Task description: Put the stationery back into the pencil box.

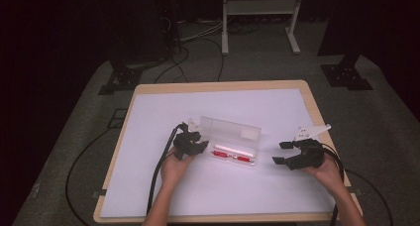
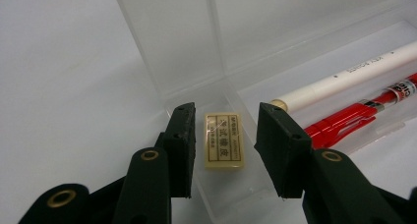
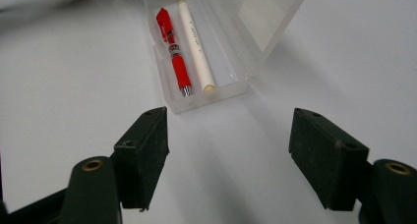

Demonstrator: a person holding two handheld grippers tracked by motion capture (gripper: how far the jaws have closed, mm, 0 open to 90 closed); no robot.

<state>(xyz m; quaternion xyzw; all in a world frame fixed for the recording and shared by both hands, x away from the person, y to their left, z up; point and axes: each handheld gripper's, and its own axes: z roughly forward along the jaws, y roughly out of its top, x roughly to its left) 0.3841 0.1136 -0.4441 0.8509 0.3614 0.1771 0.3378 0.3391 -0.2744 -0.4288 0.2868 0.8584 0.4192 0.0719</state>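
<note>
Black fingers of the left gripper (image 2: 223,150) sit right up close, parted a little, and between them lies a small cream eraser (image 2: 224,141) on the floor of the clear case (image 2: 196,94). Neither finger touches the eraser; a gap shows on each side, so nothing is gripped. It lies flat at the case's end, label up, just beside the tip of the white pen (image 2: 344,76), and the red pen (image 2: 354,118) lies alongside that.

From the high view, the left gripper (image 1: 192,145) is at the left end of the case (image 1: 233,141), tipped down into it, the person's left hand (image 1: 174,167) under it and the cable trailing back off the tabletop (image 1: 148,186). The case lies open near the middle of the white tabletop, lid thrown back on the far side, with both pens lying lengthwise in the tray, the white one (image 1: 233,148) on the lid side of the red one (image 1: 233,155).

Over on the right, the right gripper (image 1: 281,152) is well apart from the case, pointing towards it, fingers spread wide and holding nothing. Its own view confirms it: both fingers (image 3: 142,155) stand far apart over bare tabletop, the case (image 3: 196,103) ahead of them, red pen (image 3: 173,52) and white pen (image 3: 195,44) side by side inside, lid (image 3: 265,17) leaning open to the right.
</note>
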